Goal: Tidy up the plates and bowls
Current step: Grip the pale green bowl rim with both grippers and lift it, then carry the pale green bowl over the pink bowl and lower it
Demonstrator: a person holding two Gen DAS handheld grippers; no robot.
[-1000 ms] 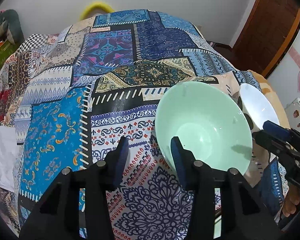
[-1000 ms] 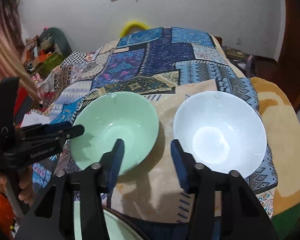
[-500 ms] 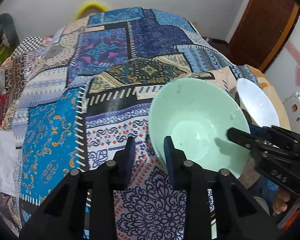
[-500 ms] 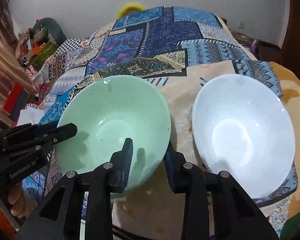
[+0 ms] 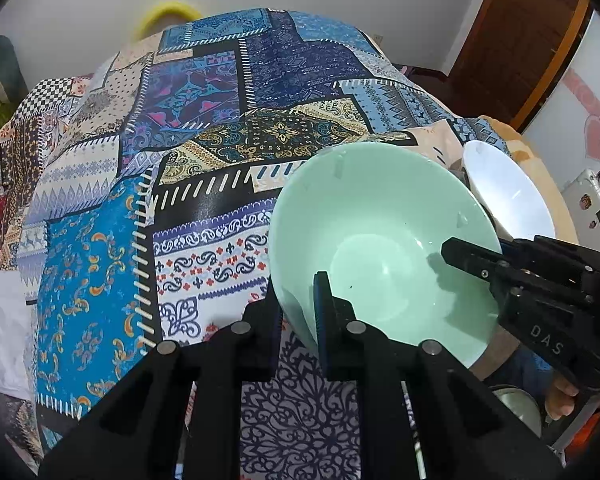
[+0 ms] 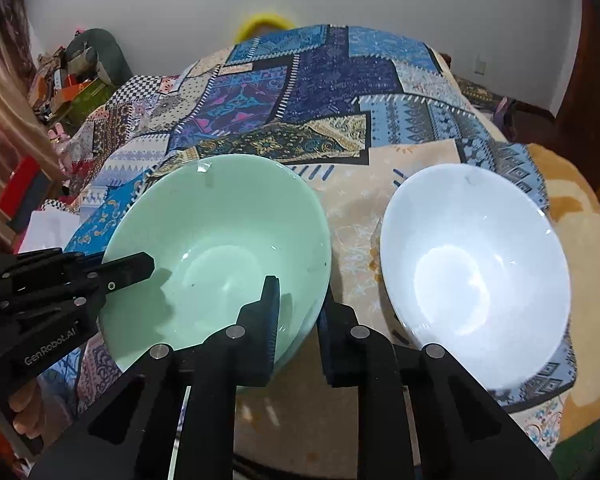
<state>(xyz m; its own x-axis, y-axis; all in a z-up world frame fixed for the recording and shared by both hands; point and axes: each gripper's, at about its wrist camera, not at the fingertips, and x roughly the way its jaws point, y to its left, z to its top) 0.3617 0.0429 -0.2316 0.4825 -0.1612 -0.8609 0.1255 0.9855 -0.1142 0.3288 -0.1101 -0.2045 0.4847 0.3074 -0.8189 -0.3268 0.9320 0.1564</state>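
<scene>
A mint green bowl (image 5: 384, 236) sits on the patchwork cloth; it also shows in the right wrist view (image 6: 216, 248). My left gripper (image 5: 298, 304) is shut on its left rim, one finger inside and one outside. My right gripper (image 6: 298, 304) is shut on its right rim the same way. A white bowl (image 6: 472, 268) stands just right of the green one, apart from it; in the left wrist view (image 5: 504, 196) it shows behind the green bowl.
The patchwork cloth (image 5: 204, 128) covers a rounded surface that falls away on all sides. A pale green dish (image 5: 516, 408) shows at the near edge under the right gripper. Clutter (image 6: 60, 84) lies on the floor at far left.
Both grippers moved in onto the green bowl and closed on opposite sides of its rim. The white bowl has not moved.
</scene>
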